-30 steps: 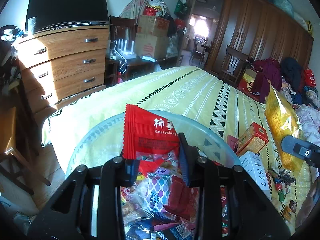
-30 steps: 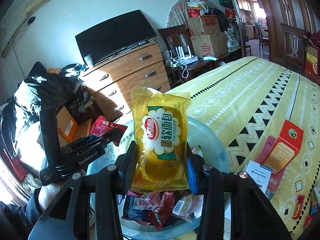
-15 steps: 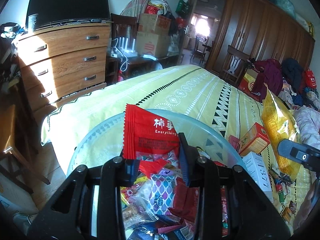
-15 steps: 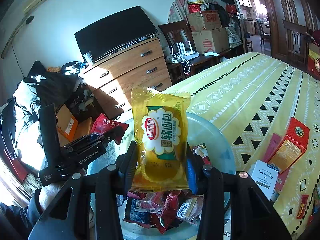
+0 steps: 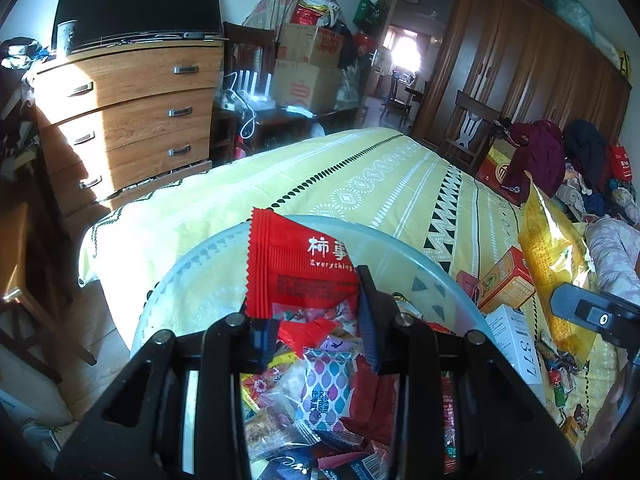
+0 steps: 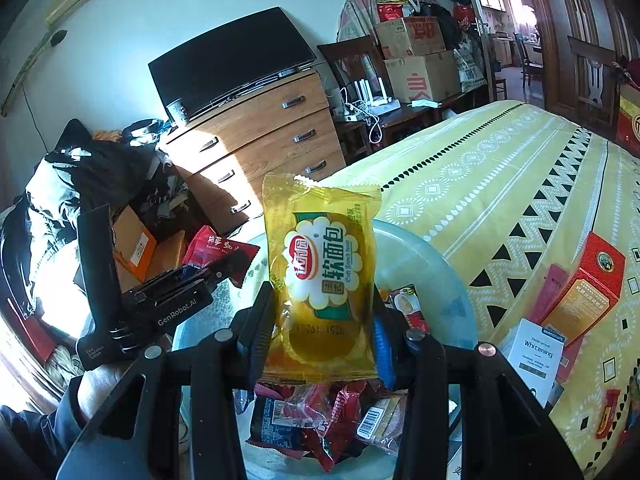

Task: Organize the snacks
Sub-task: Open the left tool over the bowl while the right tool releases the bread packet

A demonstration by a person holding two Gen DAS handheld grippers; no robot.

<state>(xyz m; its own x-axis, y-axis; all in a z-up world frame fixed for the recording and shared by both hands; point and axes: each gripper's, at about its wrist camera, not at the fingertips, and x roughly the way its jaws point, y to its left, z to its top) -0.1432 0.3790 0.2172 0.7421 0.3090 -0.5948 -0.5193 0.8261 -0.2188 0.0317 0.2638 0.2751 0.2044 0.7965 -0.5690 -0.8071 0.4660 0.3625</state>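
Observation:
My left gripper (image 5: 316, 320) is shut on a red snack packet (image 5: 296, 268), held upright over a pale blue translucent bowl (image 5: 424, 258). The bowl holds several mixed wrapped snacks (image 5: 328, 392). My right gripper (image 6: 324, 320) is shut on a yellow bread packet (image 6: 324, 276), which stands upright above the same bowl (image 6: 444, 276) and its snacks (image 6: 320, 404). In the right wrist view the left gripper (image 6: 208, 270) sits at the bowl's left side with the red packet (image 6: 216, 246). In the left wrist view the yellow packet (image 5: 552, 256) rises at the right.
The bowl rests on a bed with a yellow patterned cover (image 5: 360, 184). An orange-red box (image 6: 588, 284) and a white box (image 6: 536, 354) lie right of the bowl, with small packets nearby. A wooden dresser (image 5: 128, 120) stands beyond the bed's left edge. Clothes are piled at the far right (image 5: 560, 160).
The right gripper with the yellow packet has shifted slightly. The left gripper holds still with the red packet. Both grips are unchanged.

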